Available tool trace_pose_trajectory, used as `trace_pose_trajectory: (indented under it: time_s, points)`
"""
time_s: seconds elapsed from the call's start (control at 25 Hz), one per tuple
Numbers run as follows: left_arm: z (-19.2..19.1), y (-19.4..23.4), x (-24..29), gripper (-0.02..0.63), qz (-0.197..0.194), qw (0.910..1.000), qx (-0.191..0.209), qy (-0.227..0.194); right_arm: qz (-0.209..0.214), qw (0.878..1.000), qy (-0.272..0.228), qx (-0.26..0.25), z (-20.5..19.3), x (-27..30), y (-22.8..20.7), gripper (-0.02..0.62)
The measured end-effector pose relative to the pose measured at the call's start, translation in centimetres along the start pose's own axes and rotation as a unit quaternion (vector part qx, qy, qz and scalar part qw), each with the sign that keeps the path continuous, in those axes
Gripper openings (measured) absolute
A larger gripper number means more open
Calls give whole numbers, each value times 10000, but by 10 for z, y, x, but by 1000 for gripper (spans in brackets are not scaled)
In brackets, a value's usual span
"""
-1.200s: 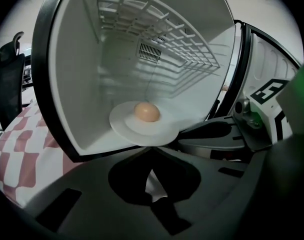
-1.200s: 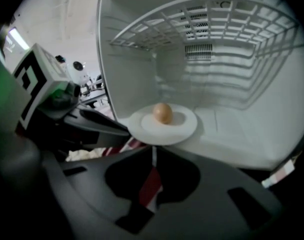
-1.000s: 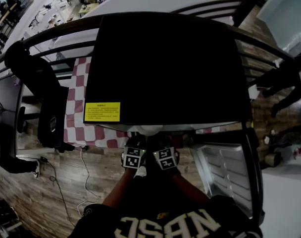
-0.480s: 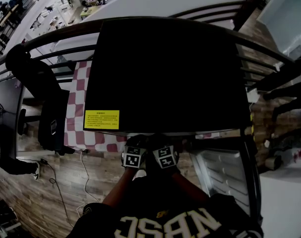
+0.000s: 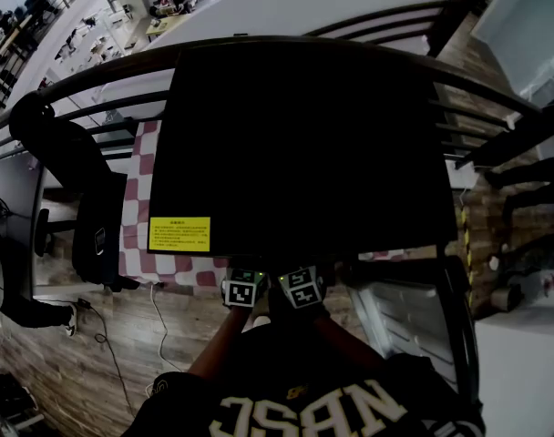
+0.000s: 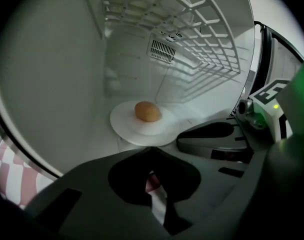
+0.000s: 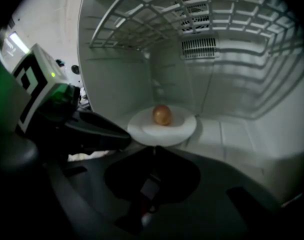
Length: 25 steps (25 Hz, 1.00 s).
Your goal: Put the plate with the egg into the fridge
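Both claws have slid deeper into the black-topped fridge (image 5: pixel 304 135). Inside it, the left claw (image 6: pixel 151 150) and right claw (image 7: pixel 154 149) pinch the near rim of the round white plate (image 6: pixel 124 126), which carries the brown egg (image 6: pixel 148 111).

Every view bends wide-angle, corners gone black. In the head view the big black boxy fridge (image 5: pixel 304 144) swallows all detail, with bright daylight beyond. The left gripper (image 6: pixel 153 149) and right gripper (image 7: pixel 155 147) sit shadowed. Ahead of them, the round white plate (image 6: pixel 127 129) and brown egg (image 6: pixel 148 111) are softly lit. Above, the white wire shelf (image 7: pixel 192 14) throws striped shadows.
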<state>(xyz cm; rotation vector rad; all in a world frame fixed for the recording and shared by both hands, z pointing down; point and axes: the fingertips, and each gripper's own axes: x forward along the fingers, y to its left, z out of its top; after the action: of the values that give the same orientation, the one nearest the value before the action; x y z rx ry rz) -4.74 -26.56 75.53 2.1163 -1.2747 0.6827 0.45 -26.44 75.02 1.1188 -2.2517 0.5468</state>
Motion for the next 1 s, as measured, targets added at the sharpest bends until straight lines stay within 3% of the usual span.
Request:
trace_pose_trajectory:
  time_s: [0.32,0.56,0.76,1.0]
  points:
    - [5,-2,-5,21,12,10000,13,-90,-64,9999,-80,-1,6,-6,-1,37]
    - [24,-20,-37,21,-266,9981,-123,-544,-202,9993,-297,107,15,-32,10,37]
    - [45,-34,-88,21,-472,9934,-130,-1037,-440,9953,-857,22,41,-74,30,37]
    - [59,-56,-156,20,-725,9842,-40,-1615,-512,9852,-1560,485,63,-127,62,35]
